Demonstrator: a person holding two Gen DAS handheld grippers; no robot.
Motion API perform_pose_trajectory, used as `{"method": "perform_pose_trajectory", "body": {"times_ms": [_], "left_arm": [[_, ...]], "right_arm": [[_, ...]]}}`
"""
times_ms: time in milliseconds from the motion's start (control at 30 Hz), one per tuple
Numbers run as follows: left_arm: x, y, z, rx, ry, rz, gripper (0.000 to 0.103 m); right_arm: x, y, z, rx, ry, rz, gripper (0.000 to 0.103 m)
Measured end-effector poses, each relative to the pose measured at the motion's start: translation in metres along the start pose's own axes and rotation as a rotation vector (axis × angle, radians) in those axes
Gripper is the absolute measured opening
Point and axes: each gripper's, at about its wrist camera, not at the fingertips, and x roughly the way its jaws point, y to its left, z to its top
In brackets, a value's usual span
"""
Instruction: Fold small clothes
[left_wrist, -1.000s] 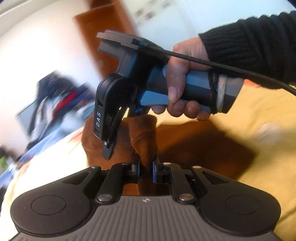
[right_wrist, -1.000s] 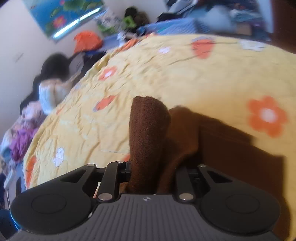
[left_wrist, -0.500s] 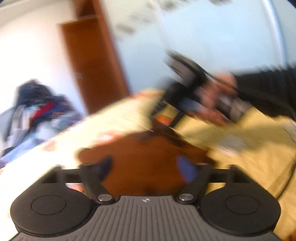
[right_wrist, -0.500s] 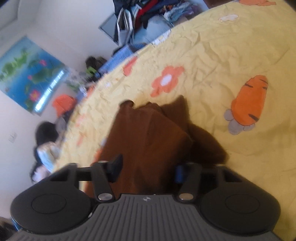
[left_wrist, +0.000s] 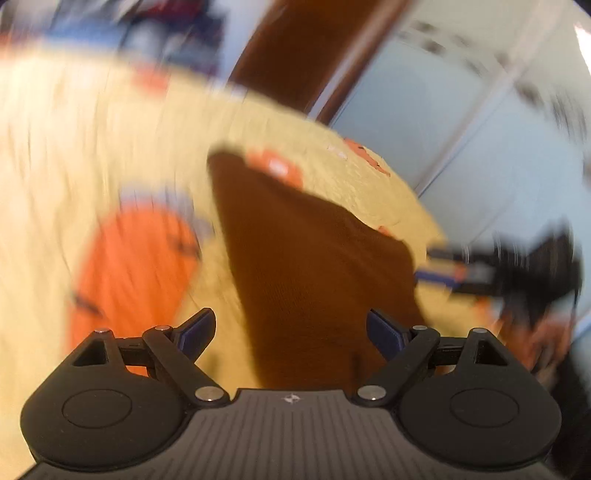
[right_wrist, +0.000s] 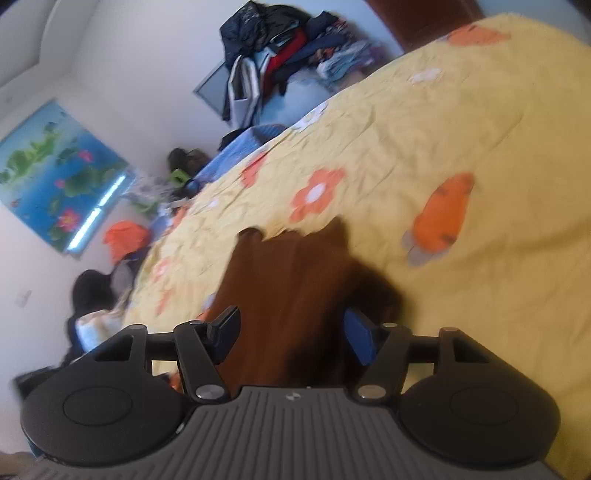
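Observation:
A small brown knitted garment (left_wrist: 314, 258) lies flat on the yellow flowered bedsheet (left_wrist: 74, 147). In the blurred left wrist view my left gripper (left_wrist: 291, 328) hovers over the garment's near end, jaws wide open, pads clear of the cloth. The other hand-held tool (left_wrist: 517, 266) shows as a dark blur at the right. In the right wrist view the same brown garment (right_wrist: 291, 295) stretches away from my right gripper (right_wrist: 291, 332), whose jaws are opening; the cloth lies below and between the fingers, and the pads do not press on it.
The bedsheet (right_wrist: 461, 129) carries orange flower and carrot prints. A heap of clothes (right_wrist: 280, 48) is piled by the far wall, a lotus picture (right_wrist: 55, 177) hangs at the left, and a brown wooden door (left_wrist: 303, 55) stands beyond the bed.
Both grippers held raised folds of the brown garment a second ago. Both have let go, their jaws now apart, and the garment lies flat. The left wrist view has rolled and swung.

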Motion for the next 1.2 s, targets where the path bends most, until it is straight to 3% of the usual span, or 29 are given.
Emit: {"method": "perform_pose_trajectory", "body": {"times_ms": [67,133,167,200,267,367,433,500,567,633,700,767,833,867,933,967,1000,1200], "left_arm": [[0.013,0.012,-0.003,-0.13,0.056,-0.076,0.089],[0.029,0.015,-0.005,-0.174,0.119,-0.099,0.089],[0.034,0.011,-0.01,-0.177,0.145,-0.095,0.088],[0.035,0.006,-0.011,-0.159,0.143,-0.097,0.088],[0.038,0.0,-0.014,-0.13,0.162,-0.097,0.088],[0.039,0.003,-0.016,-0.117,0.157,-0.111,0.088],[0.038,0.006,-0.014,-0.126,0.164,-0.105,0.088],[0.032,0.011,-0.004,-0.128,0.149,-0.087,0.088],[0.027,0.018,0.009,-0.137,0.104,-0.06,0.088],[0.03,0.026,0.028,-0.189,0.073,-0.054,0.088],[0.042,0.032,0.046,-0.191,0.051,-0.059,0.089],[0.063,0.032,0.061,-0.184,0.07,0.004,0.088],[0.073,0.031,0.07,-0.164,0.066,-0.011,0.088],[0.081,0.029,0.073,-0.155,0.073,-0.017,0.087],[0.092,0.028,0.077,-0.133,0.086,-0.039,0.068],[0.102,0.027,0.078,-0.121,0.111,-0.024,0.029],[0.107,0.027,0.078,-0.103,0.121,-0.006,0.022],[0.074,0.018,0.084,0.015,0.049,0.01,0.016]], "right_arm": [[0.012,0.009,-0.011,-0.047,0.061,-0.057,0.065],[0.027,0.009,-0.021,-0.073,0.101,-0.101,0.06],[0.029,0.01,-0.025,-0.098,0.095,-0.12,0.038],[0.024,0.009,-0.025,-0.104,0.089,-0.121,0.029],[0.009,-0.005,-0.024,-0.058,0.044,-0.109,0.018],[0.006,-0.027,-0.033,0.006,0.051,-0.061,0.018],[0.004,-0.02,-0.033,-0.001,0.075,-0.063,0.031],[-0.005,-0.017,-0.023,0.022,0.034,-0.091,0.076],[-0.019,-0.018,-0.01,0.037,-0.086,-0.083,0.093],[-0.014,-0.024,0.008,0.061,-0.115,-0.096,0.094],[0.009,-0.034,0.025,0.08,-0.078,-0.123,0.094],[0.039,-0.039,0.036,0.083,-0.017,-0.149,0.094],[0.06,-0.036,0.043,0.046,-0.003,-0.147,0.094],[0.067,-0.033,0.044,0.032,0.009,-0.136,0.091],[0.075,-0.03,0.041,0.015,0.022,-0.109,0.072],[0.081,-0.032,0.038,0.029,0.055,-0.103,0.036],[0.082,-0.033,0.035,0.039,0.052,-0.087,0.031],[0.066,-0.016,0.032,0.065,-0.02,0.03,0.028]]}}
